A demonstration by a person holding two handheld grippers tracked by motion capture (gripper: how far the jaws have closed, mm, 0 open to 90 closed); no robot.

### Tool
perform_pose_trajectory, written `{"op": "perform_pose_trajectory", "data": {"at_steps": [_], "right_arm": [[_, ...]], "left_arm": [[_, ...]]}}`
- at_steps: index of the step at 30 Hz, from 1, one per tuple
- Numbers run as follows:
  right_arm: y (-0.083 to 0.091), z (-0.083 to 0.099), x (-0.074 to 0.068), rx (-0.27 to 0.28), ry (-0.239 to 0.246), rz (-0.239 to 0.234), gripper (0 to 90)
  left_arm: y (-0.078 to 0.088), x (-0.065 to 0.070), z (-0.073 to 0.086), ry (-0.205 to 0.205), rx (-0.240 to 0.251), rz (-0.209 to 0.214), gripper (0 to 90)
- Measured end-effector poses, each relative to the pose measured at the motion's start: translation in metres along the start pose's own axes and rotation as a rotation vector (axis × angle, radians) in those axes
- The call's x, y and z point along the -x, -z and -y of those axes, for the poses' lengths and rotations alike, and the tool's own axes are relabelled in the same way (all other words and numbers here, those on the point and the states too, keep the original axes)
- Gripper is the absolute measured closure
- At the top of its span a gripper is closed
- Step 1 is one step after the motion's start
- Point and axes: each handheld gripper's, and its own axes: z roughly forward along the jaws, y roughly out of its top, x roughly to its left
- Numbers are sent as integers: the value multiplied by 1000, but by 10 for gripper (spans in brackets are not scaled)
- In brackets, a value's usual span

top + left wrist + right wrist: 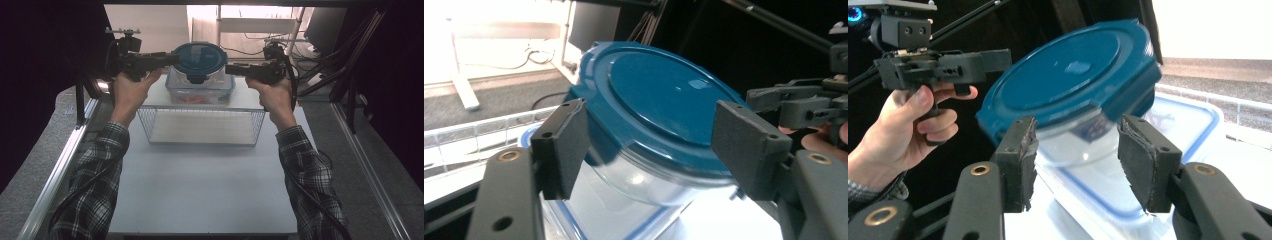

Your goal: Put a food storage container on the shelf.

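A round clear container with a dark blue lid (pixel 200 59) stands on a rectangular clear box with a blue-rimmed lid (pixel 200 90). My left gripper (pixel 175 58) comes in level from the left, its tips at the lid's edge. My right gripper (pixel 229 69) comes in from the right, beside the round container's wall. In the left gripper view the jaws (pixel 649 135) stand apart on either side of the blue lid (pixel 659 95), pads not pressing. In the right gripper view the jaws (pixel 1075 150) flank the clear body (pixel 1073 135) with small gaps.
The rectangular box rests on an upturned white wire basket (pixel 150 125) at the far side of the white table (pixel 200 190). Something orange lies inside the box (pixel 192 99). Metal rails and dark stands run along both table sides.
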Motion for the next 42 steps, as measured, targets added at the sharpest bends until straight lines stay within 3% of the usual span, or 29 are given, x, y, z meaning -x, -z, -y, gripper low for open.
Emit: {"op": "perform_pose_trajectory", "data": {"at_steps": [7, 21, 28, 35, 42], "right_arm": [[14, 19, -2, 5, 21, -25, 454], [17, 52, -12, -50, 112, 11, 369], [16, 70, -19, -72, 148, 25, 276], [14, 94, -26, -88, 183, 64, 172], [12, 121, -33, -110, 228, 95, 119]], "left_arm": [[13, 8, 24, -61, 4, 8, 227], [16, 21, 72, -138, -50, 23, 133], [14, 32, 97, -158, -87, 56, 94], [14, 38, 127, -143, -111, 88, 86], [15, 39, 157, -146, -129, 82, 71]]}}
